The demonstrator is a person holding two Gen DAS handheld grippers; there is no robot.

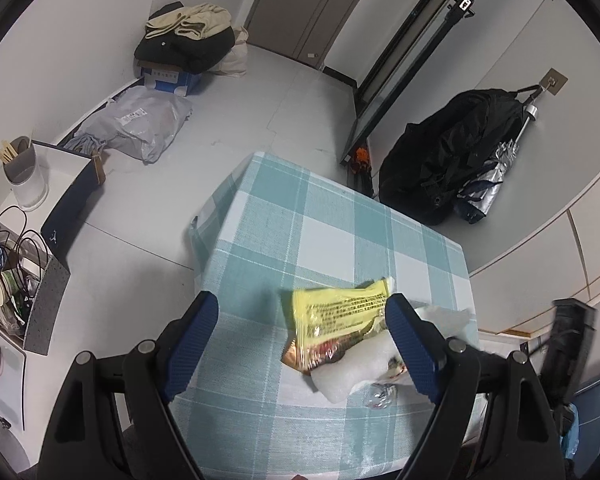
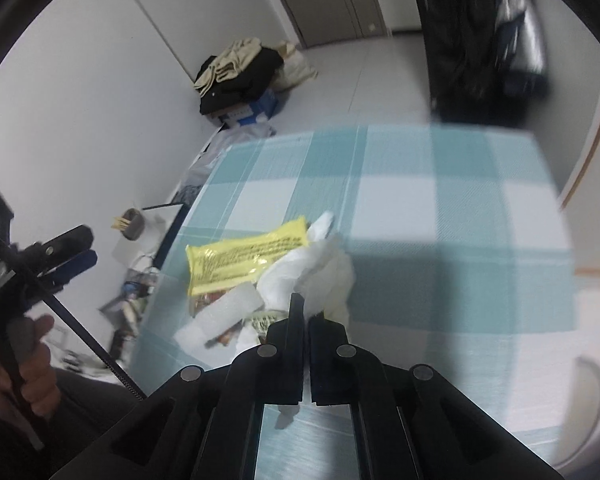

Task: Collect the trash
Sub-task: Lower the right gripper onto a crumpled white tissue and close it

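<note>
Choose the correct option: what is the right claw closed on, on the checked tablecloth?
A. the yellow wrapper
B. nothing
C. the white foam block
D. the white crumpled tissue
D: in the right wrist view the right claw is shut, pinching the edge of the white crumpled tissue, beside the yellow wrapper.

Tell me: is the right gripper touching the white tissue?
Touching. In the right wrist view, the right gripper has its jaws shut and its tips are pressed into the crumpled white tissue.

Right wrist view blurs the black bag [image 2: 480,40]; the checked tablecloth [image 2: 420,220] smears.
</note>
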